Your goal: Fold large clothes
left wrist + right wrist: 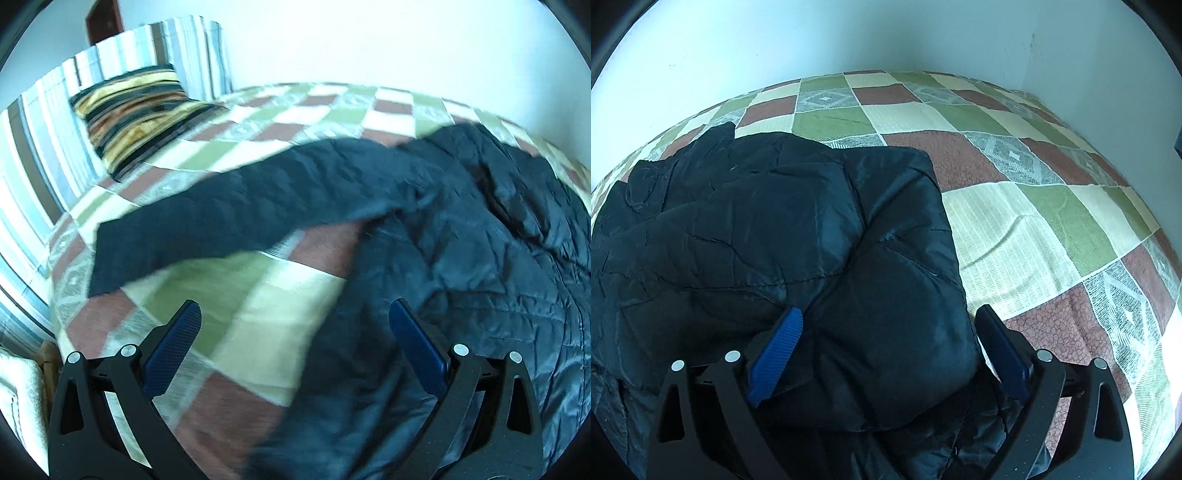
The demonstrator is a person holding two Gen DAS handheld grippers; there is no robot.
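checkered bedspread (pixel 1034 221) under dark puffer jacket (pixel 794 221), both claws wide apart

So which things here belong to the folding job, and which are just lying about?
Job:
dark puffer jacket
left gripper, open
right gripper, open

Lying about:
checked bedspread
striped cushion
striped curtain

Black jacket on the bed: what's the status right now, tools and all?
Left tool open, empty, above the checkered bedspread. Right tool open, astride a folded part of the black jacket. One sleeve lying stretched out. Nothing blocking.
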